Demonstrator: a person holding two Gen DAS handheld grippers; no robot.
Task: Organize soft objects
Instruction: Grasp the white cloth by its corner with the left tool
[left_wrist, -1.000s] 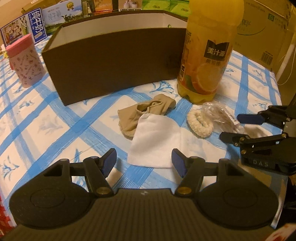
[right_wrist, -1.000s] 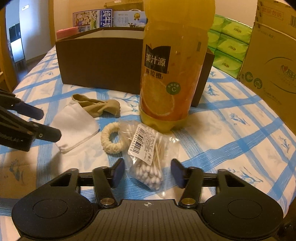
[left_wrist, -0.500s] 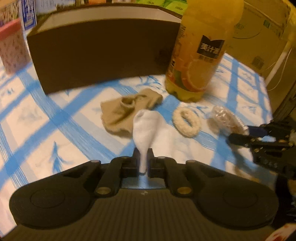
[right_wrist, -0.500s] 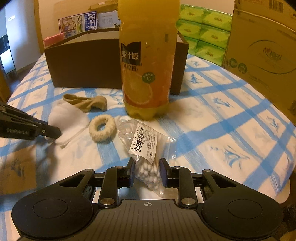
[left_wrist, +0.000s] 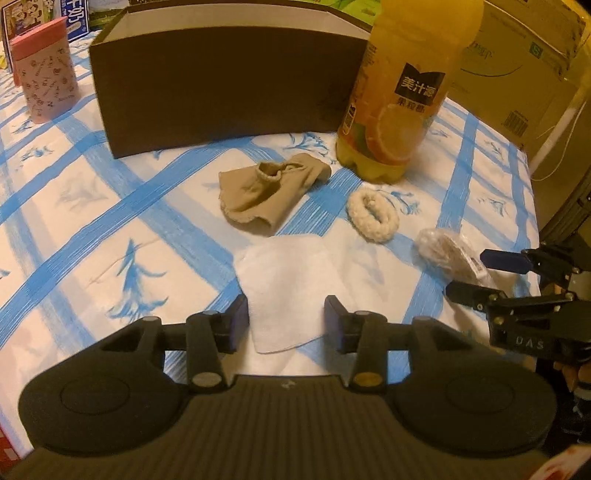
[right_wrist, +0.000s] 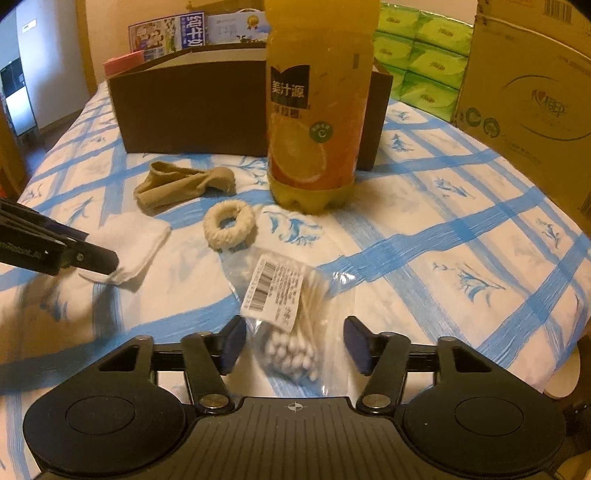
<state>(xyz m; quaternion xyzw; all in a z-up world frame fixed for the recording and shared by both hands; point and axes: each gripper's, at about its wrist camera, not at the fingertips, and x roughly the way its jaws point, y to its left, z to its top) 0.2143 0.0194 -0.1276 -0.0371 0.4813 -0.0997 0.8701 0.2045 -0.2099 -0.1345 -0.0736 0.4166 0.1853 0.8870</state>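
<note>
A white cloth (left_wrist: 284, 280) lies flat on the blue-checked tablecloth between the fingers of my left gripper (left_wrist: 286, 323). Its jaws are opening and the pads stand clear of the cloth. A clear bag of cotton swabs (right_wrist: 284, 317) lies between the fingers of my right gripper (right_wrist: 294, 343), whose jaws are also opening without touching it. Farther back lie a beige sock (left_wrist: 266, 192) and a cream scrunchie (left_wrist: 373, 216). Behind them stands an open brown box (left_wrist: 221, 85). In the left wrist view the right gripper (left_wrist: 471, 271) shows beside the bag (left_wrist: 443, 251).
A tall orange juice bottle (right_wrist: 314, 110) stands in front of the box's right end. A pink cup (left_wrist: 46, 85) is at the far left. A large cardboard carton (right_wrist: 528, 92) and green tissue packs (right_wrist: 424, 62) line the right side. The table edge runs close on the right.
Half a second ago both grippers were shut, the left pinching the white cloth up, the right on the swab bag. Both have since let go, and the cloth lies flat again.
</note>
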